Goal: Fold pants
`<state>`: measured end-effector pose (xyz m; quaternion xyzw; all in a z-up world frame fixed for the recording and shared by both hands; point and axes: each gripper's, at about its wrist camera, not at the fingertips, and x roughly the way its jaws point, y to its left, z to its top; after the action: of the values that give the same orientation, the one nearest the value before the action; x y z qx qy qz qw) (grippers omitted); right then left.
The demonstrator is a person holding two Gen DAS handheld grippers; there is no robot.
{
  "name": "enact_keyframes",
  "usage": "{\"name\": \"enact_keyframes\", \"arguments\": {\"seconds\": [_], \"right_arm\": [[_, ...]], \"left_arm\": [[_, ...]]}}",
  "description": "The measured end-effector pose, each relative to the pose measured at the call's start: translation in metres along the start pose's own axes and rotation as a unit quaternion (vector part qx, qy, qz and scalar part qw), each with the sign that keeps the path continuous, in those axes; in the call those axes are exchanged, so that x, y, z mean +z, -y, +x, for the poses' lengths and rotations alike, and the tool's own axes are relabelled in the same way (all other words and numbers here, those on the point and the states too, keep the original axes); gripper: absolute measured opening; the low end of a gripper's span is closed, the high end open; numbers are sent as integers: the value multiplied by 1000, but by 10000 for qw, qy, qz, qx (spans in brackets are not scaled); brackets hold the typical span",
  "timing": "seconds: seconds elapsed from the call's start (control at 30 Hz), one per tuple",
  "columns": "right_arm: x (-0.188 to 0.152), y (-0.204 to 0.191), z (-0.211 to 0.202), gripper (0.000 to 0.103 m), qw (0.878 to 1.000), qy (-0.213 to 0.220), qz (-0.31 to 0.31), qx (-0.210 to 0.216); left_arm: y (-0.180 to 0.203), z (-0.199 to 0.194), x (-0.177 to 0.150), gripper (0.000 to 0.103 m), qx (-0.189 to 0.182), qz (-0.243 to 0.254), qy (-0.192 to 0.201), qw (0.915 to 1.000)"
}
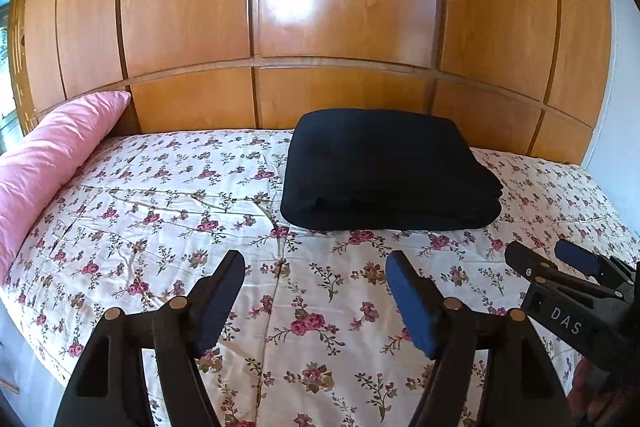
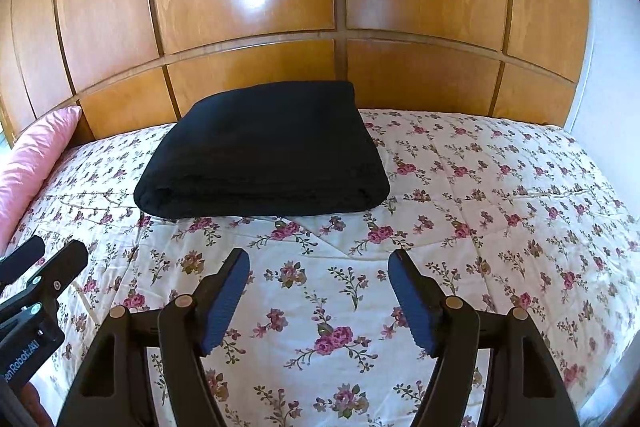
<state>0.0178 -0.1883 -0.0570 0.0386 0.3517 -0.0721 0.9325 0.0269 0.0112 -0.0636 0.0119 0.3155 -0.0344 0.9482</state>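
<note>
The black pants [image 1: 388,171] lie folded into a thick flat rectangle on the floral bedspread [image 1: 160,227], close to the wooden wall; they also show in the right wrist view [image 2: 264,155]. My left gripper [image 1: 316,267] is open and empty, held above the bedspread short of the pants' near edge. My right gripper [image 2: 320,265] is open and empty too, just in front of the pants. The right gripper shows at the right edge of the left wrist view [image 1: 540,259], and the left gripper at the left edge of the right wrist view [image 2: 52,255].
A pink pillow [image 1: 52,163] lies along the bed's left end; it also shows in the right wrist view [image 2: 32,163]. Glossy wooden wardrobe panels [image 1: 320,7] rise right behind the bed. A white wall [image 2: 616,67] stands at the right.
</note>
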Motion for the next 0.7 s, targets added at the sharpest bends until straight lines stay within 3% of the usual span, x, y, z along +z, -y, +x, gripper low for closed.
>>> {"name": "enact_keyframes", "arguments": {"seconds": [0.7], "right_arm": [[-1,-4,-2,74,10000,24,-69,-24]], "left_arm": [[-2,-1,0,74,45,14,-14,10000]]}}
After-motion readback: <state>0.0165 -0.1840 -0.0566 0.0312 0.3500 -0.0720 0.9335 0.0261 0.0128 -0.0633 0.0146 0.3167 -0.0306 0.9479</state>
